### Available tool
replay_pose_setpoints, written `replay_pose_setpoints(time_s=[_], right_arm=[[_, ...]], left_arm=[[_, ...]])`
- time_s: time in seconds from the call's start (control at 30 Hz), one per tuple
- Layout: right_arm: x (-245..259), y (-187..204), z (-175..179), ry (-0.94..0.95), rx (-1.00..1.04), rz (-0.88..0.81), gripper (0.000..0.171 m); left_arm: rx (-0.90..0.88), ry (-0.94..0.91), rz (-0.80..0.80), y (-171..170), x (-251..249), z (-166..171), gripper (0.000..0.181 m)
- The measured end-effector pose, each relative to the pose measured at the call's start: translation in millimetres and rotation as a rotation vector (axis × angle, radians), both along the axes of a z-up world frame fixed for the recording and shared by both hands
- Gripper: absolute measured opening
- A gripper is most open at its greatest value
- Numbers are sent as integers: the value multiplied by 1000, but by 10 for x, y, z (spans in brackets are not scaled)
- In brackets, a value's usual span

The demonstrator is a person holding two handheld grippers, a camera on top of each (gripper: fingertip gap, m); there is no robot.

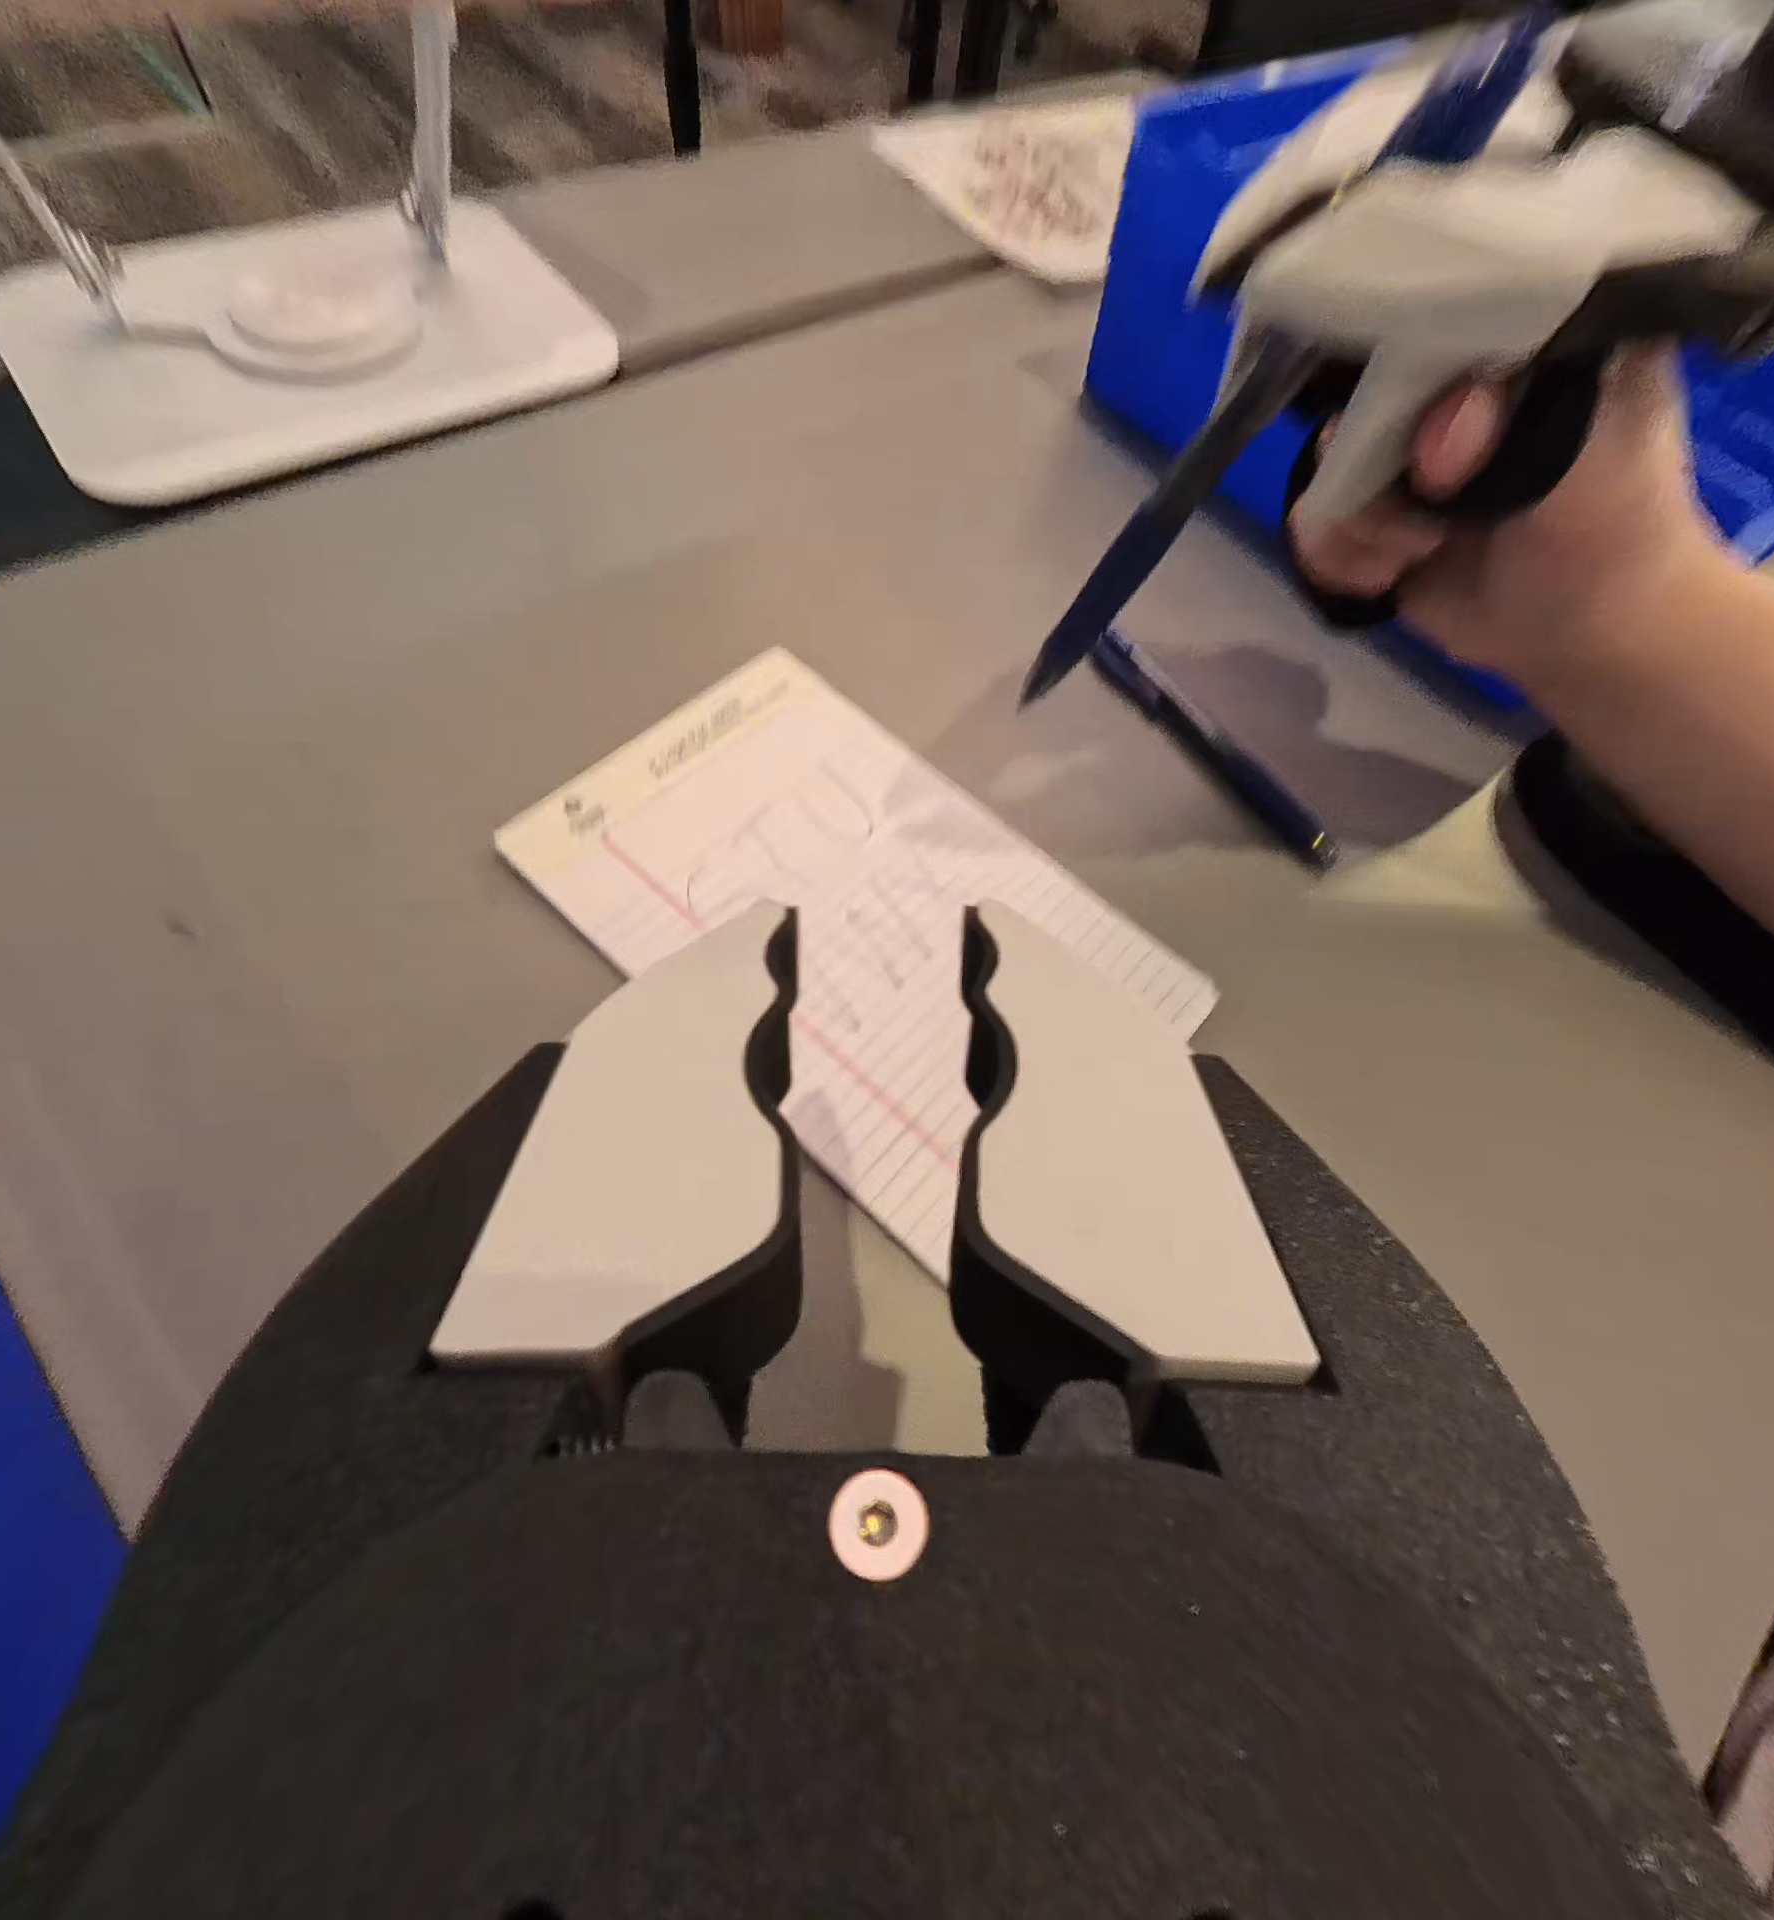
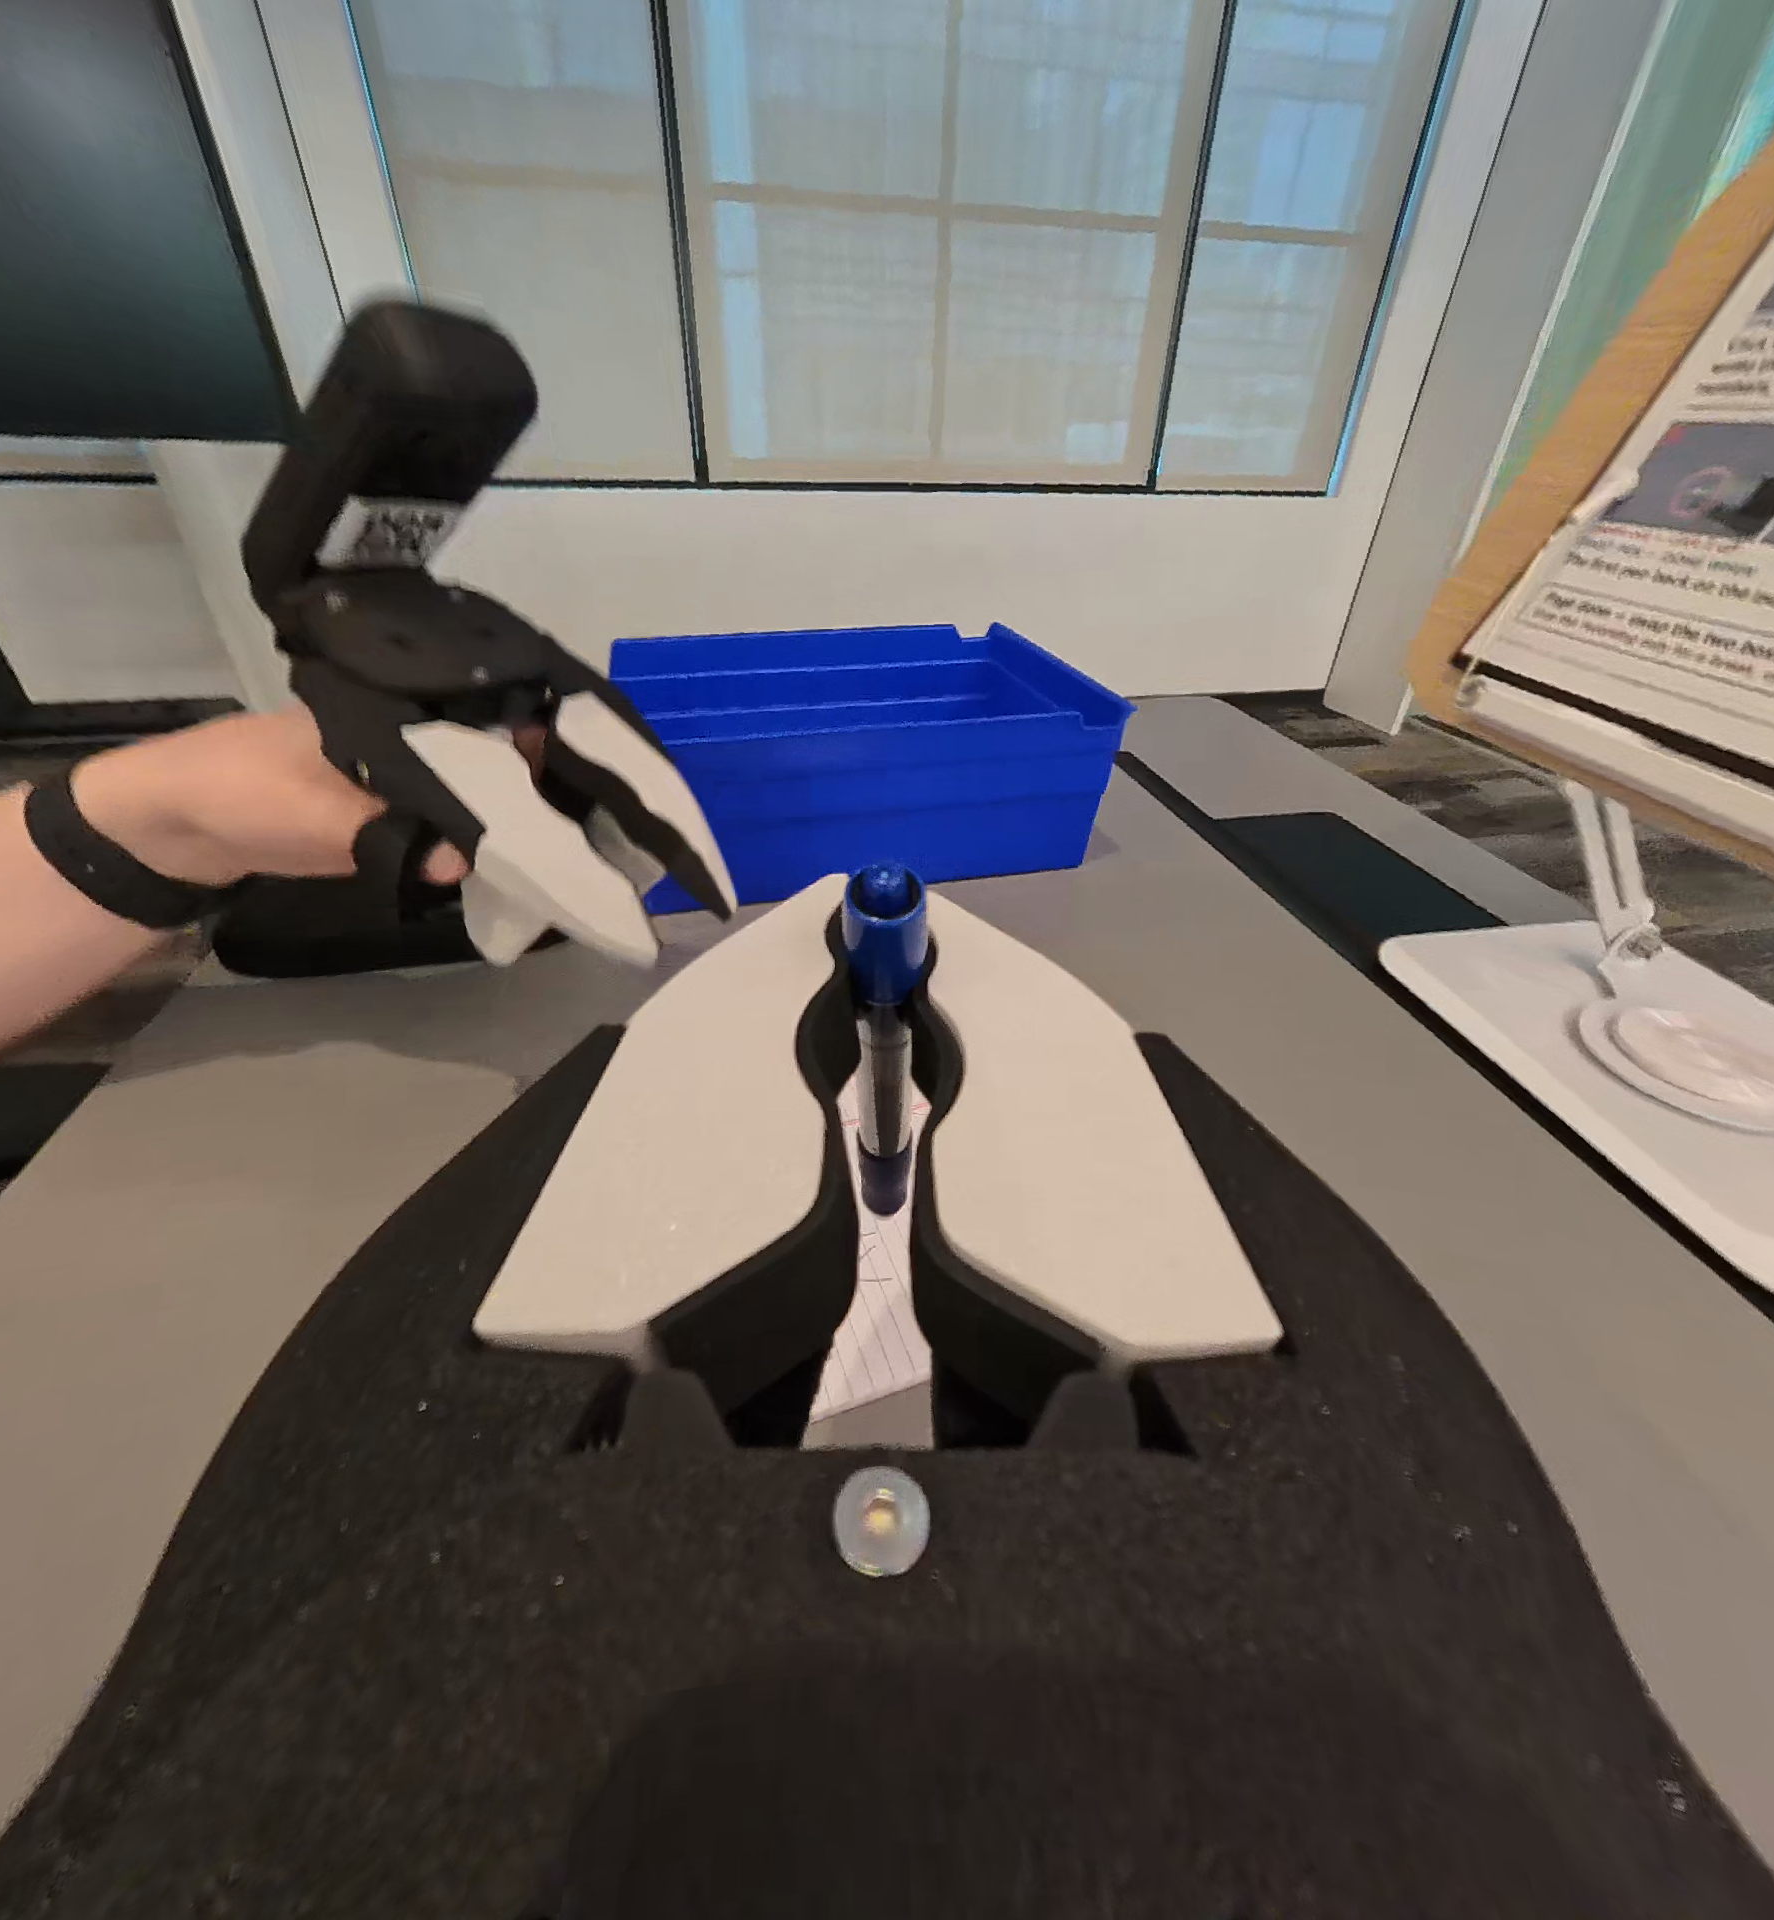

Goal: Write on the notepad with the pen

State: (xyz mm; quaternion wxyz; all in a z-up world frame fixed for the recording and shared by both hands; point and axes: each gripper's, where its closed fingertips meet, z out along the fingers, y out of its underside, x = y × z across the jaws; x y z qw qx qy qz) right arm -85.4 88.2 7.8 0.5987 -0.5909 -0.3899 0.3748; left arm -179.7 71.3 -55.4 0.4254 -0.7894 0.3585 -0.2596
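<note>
Right gripper (image 2: 883,935): fingers closed on the blue pen (image 2: 881,1039), clamped near its upper end in the notch close to the fingertips. The pen stood steeply, cap end up and tip down; in the left wrist view the pen (image 1: 1163,520) slanted down to the left, its tip in the air above the counter (image 1: 343,727), just off the far right edge of the notepad (image 1: 841,862) and not touching it. The right gripper (image 1: 1465,260) was blurred in that view. The person's right hand (image 1: 1485,520) wrapped the handle from below, forearm running off to the lower right.

Left gripper (image 1: 878,914): fingers parted by a moderate gap, nothing between them. It hung over the near part of the notepad, pointing forward and down; contact with the paper could not be judged. From the right wrist view the left gripper (image 2: 654,894) tilted down toward the right, held by the left hand (image 2: 218,800) with a black strap at the wrist.

Notepad: white lined pad lying flat on the grey counter, turned at an angle, some marks on its top sheet. A strip of it showed between the right gripper's fingers, under the pen tip (image 2: 878,1299).

Other items: a second blue pen (image 1: 1215,758) lying on the counter right of the pad; blue bin (image 2: 862,748) behind; white stand base (image 1: 291,332) at far left.
</note>
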Motion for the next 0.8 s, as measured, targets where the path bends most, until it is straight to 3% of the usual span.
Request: replay_pose_setpoints(time_s=[0.07, 0.17, 0.3, 0.5, 0.8], right_arm=[[-68, -63, 33, -23, 31, 6, 4], [-162, -159, 67, -37, 41, 28, 4], [-231, -231, 91, -40, 29, 41, 4], [-277, -295, 110, -62, 19, 47, 4], [-278, -351, 166, -53, 26, 63, 4]], left_arm=[[66, -54, -9, -20, 110, 337, 2], [179, -150, -63, -129, 380, 822, 0], [287, -176, -157, -334, 788, 1183, 0], [405, 16, -193, -359, 1155, 1176, 0], [380, 18, -168, -313, 1231, 1114, 0]])
